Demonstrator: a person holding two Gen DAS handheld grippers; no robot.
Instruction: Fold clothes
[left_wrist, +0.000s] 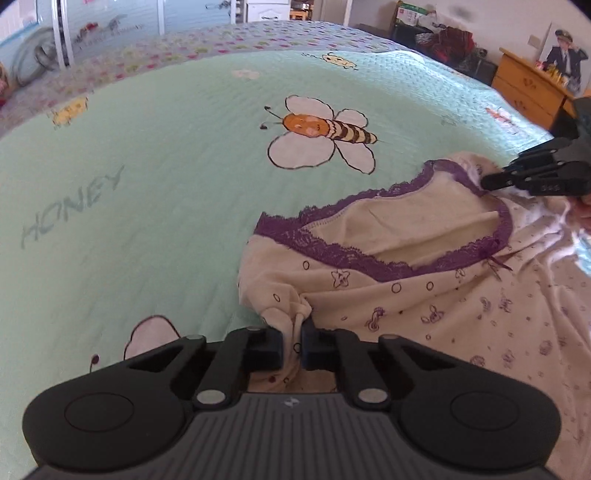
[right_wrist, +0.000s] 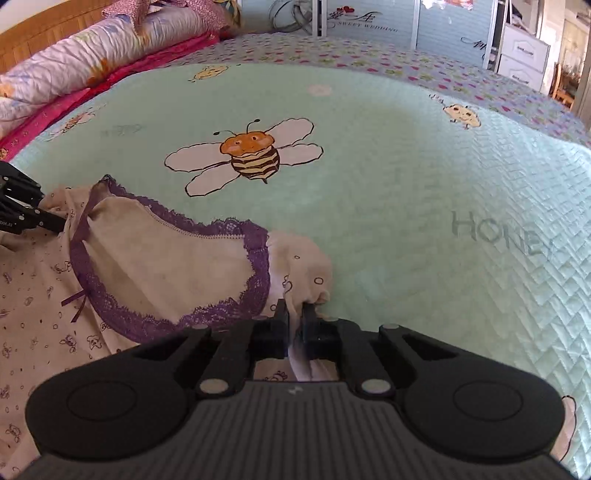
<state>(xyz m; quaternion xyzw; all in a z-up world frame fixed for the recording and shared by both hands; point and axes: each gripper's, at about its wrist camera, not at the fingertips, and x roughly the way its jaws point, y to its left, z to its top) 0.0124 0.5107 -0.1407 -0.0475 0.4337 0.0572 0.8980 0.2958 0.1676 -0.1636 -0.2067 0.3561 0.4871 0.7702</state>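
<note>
A cream nightshirt with small purple prints and a purple lace neckline lies on the bed, neck opening facing up. My left gripper is shut on one bunched shoulder of it. My right gripper is shut on the opposite shoulder, with cloth pinched between its pads. Each gripper shows in the other's view: the right gripper at the far side of the neckline, the left gripper at the left edge. The nightshirt spreads toward the lower left in the right wrist view, with its lace neckline nearest the gripper.
A mint-green bedspread with bee drawings and the word HONEY covers the bed. Folded quilts and pillows lie at the headboard. A wooden dresser stands beside the bed, with wardrobe doors and a white drawer unit beyond.
</note>
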